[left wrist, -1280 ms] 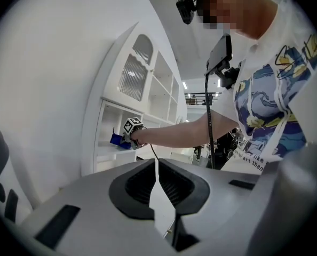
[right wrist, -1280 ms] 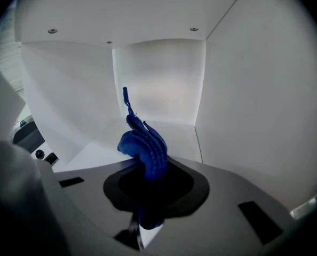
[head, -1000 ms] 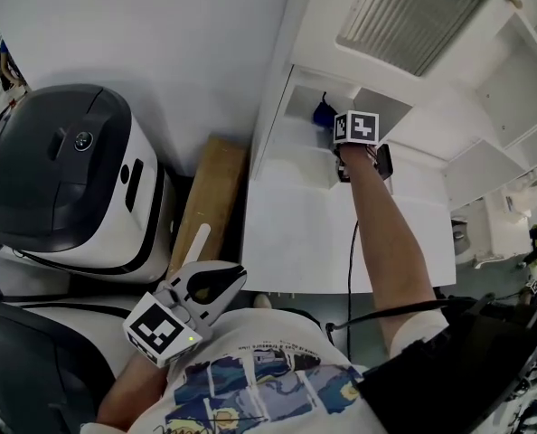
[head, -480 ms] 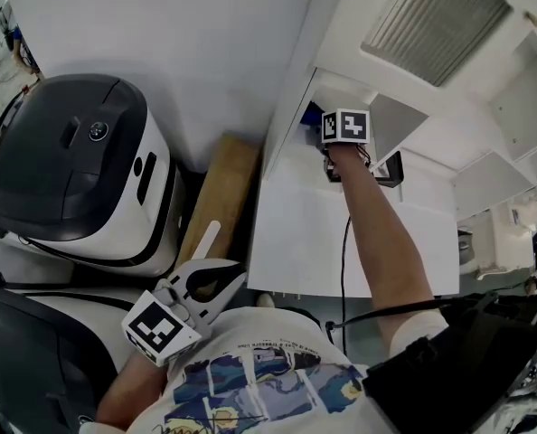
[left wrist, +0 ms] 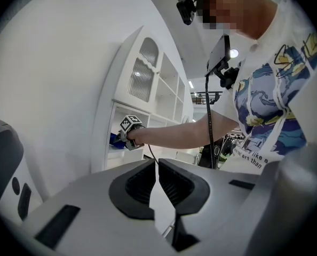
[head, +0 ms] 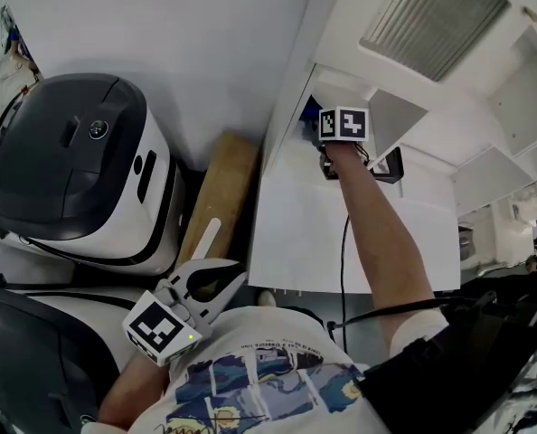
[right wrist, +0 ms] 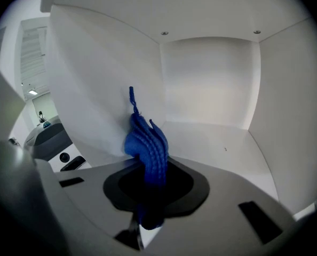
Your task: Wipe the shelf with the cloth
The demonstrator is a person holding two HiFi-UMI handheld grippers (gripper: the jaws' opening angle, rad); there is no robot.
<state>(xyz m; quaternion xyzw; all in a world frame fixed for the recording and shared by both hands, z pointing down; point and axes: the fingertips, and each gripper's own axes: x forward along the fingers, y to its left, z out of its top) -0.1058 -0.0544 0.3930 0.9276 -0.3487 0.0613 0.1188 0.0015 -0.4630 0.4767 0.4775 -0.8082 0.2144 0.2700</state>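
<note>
**Wipe under way at the shelf's left corner**

Head view: my right gripper [head: 315, 123] is reached into the shelf [head: 339, 90], arm stretched out. A bit of blue cloth [head: 306, 112] shows just ahead of its jaws, against the panel on its left. My left gripper [head: 232, 278] hangs low by my body, well away from the shelf and taking no part.

Left gripper view: its jaws stand pressed together with nothing between them. Far ahead I can see the right gripper [left wrist: 129, 132] at the shelf opening, with the cloth [left wrist: 115, 138] just beyond it.

Right gripper view: the jaws pinch the cloth [right wrist: 148, 148] by its lower end. The rest bunches upright ahead of them and touches the side wall to the left, near where the wall meets the shelf floor [right wrist: 217, 137]. The floor to the right and the back wall ahead are bare and white, and I can make out no dirt on them.

I judge this to be mid-wipe, working the left corner. The next move calls for dragging the cloth to the right across the floor, pressed down so that more than its edge touches.

The cloth is ribbed, soft and folded into ridges. One thin strand sticks up from its top.
</note>
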